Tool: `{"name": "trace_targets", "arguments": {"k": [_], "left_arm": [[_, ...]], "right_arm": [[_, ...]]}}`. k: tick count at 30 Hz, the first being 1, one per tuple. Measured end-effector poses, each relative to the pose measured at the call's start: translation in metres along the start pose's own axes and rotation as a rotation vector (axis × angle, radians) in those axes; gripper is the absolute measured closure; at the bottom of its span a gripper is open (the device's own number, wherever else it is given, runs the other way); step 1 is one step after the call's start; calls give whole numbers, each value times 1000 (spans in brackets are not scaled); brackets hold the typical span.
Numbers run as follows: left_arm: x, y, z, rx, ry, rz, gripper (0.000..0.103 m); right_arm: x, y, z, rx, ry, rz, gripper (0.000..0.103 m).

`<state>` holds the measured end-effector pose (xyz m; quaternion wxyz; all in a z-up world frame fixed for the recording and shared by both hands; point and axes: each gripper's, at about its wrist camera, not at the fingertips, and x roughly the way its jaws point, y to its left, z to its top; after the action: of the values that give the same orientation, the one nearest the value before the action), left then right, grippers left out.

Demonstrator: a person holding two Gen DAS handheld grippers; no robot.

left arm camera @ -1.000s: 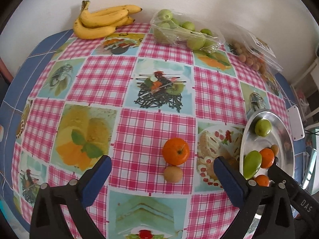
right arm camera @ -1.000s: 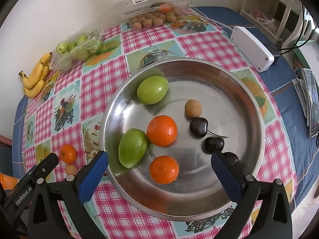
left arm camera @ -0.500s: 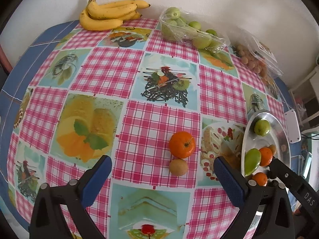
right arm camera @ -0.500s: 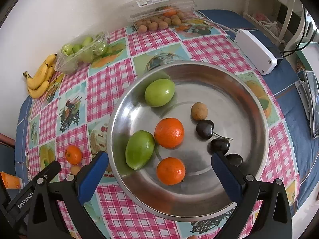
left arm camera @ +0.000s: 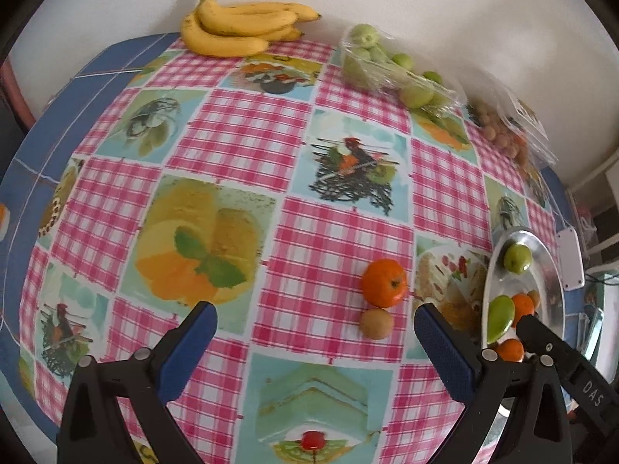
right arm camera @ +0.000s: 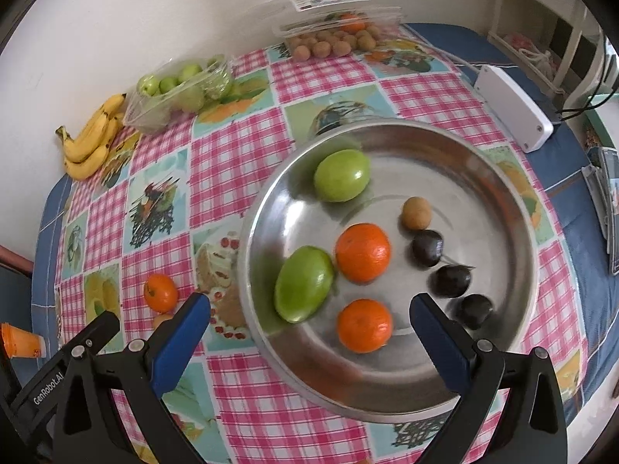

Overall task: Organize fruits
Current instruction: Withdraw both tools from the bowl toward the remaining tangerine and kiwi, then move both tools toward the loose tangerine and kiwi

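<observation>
Tongs: left gripper [left arm camera: 315,334] spread wide, empty, above the tablecloth [left arm camera: 240,143] | right gripper [right arm camera: 309,324] spread wide, empty, over the metal bowl [right arm camera: 514,208] | loose orange [left arm camera: 384,282] on the cloth touching a small brown fruit [left arm camera: 377,323], beside the bowl | bowl holds two oranges, two green fruits, three dark fruits, one brown fruit.

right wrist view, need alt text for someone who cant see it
A steel bowl on a pink checked tablecloth holds two green fruits, two oranges, a small brown fruit and three dark ones, with the open right gripper above its near edge. Bananas and two clear fruit packs line the far wall.
</observation>
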<state>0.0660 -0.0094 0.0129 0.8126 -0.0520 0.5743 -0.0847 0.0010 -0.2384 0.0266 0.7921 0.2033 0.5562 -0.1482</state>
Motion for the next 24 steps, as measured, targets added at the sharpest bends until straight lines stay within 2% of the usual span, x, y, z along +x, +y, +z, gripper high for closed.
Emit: {"name": "trace_targets", "arguments": {"k": [18, 24], "left_arm": [[-11, 58, -1, -134, -25, 53, 0], [2, 68, -2, -161, -1, 92, 0]], "right_arm": [[11, 87, -17, -154, 13, 102, 1], [23, 101, -21, -167, 31, 93, 1]]}}
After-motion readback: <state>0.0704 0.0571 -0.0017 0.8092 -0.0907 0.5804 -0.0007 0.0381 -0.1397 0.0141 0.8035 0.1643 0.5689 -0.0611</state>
